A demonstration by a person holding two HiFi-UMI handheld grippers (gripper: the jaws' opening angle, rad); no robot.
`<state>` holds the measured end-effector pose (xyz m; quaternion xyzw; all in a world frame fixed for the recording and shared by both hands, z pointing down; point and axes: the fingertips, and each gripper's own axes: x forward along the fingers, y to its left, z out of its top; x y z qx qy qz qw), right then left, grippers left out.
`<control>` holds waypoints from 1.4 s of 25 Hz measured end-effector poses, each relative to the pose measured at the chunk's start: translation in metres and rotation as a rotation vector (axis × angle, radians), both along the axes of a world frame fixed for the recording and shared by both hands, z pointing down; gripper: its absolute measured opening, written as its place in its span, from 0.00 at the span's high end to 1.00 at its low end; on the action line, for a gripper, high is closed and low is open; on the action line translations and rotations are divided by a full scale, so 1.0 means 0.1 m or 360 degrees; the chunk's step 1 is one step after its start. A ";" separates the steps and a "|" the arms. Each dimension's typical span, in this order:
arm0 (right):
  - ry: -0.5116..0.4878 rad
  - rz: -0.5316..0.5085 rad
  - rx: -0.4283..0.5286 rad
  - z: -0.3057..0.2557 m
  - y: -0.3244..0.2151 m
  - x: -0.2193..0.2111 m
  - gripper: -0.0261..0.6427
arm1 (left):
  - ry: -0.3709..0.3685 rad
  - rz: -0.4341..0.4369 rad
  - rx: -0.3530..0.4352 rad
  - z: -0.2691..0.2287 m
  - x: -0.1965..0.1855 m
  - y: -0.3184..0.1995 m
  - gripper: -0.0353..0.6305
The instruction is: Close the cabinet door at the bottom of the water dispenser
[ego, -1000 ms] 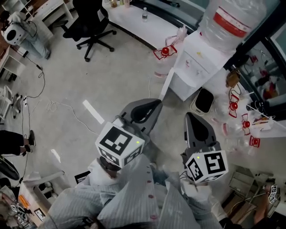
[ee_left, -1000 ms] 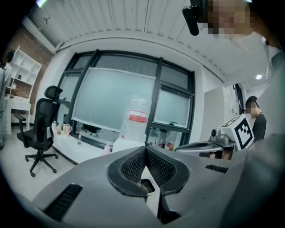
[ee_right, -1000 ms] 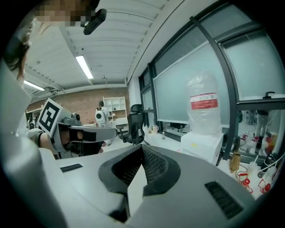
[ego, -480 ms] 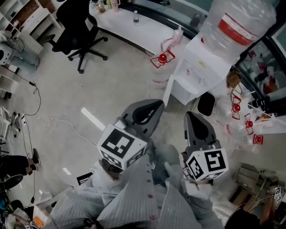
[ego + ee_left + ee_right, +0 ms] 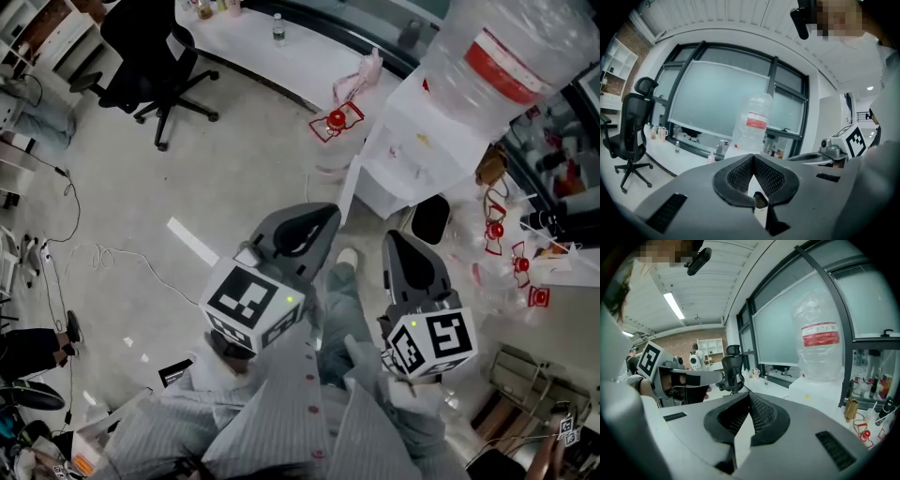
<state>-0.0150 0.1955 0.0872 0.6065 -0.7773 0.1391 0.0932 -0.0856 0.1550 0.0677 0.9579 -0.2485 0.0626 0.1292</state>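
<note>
The white water dispenser [image 5: 412, 155] stands at the upper right of the head view with a large clear bottle [image 5: 511, 47] on top. Its bottom cabinet door [image 5: 350, 192] stands open, seen edge-on as a thin white panel swung out to the left. My left gripper [image 5: 330, 212] is shut and empty, its tip close to the door's near edge. My right gripper [image 5: 392, 236] is shut and empty, pointing at the dispenser's base. The bottle [image 5: 752, 124] shows ahead in the left gripper view over the shut left gripper [image 5: 753, 156]. In the right gripper view the bottle [image 5: 819, 345] rises beyond the right gripper [image 5: 749, 393].
A black bin [image 5: 429, 217] sits right of the dispenser's base, with red-handled clear containers [image 5: 511, 258] beyond it. A black office chair [image 5: 141, 56] and a white desk [image 5: 281, 52] stand at the back left. Cables [image 5: 103, 253] lie on the floor. A person's foot [image 5: 345, 255] is between the grippers.
Both grippers and the camera have moved closer to the dispenser. A leg has stepped forward between the grippers. Both jaws stay shut.
</note>
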 end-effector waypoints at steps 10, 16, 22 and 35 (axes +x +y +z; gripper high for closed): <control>-0.0032 -0.0128 -0.0019 0.03 -0.83 0.60 0.94 | -0.0005 -0.0073 0.0002 -0.03 0.69 -0.75 0.93; -0.0038 -0.0209 -0.0057 0.09 -1.27 1.01 0.94 | -0.0022 -0.0158 0.0012 -0.03 1.08 -1.20 0.93; -0.0032 -0.0304 -0.0154 0.34 -1.56 1.12 0.94 | -0.0053 -0.0253 -0.0050 0.20 1.17 -1.52 0.93; -0.0027 -0.0207 -0.0381 1.11 -2.03 0.85 0.94 | -0.0134 -0.0220 -0.0250 0.91 0.92 -2.00 0.93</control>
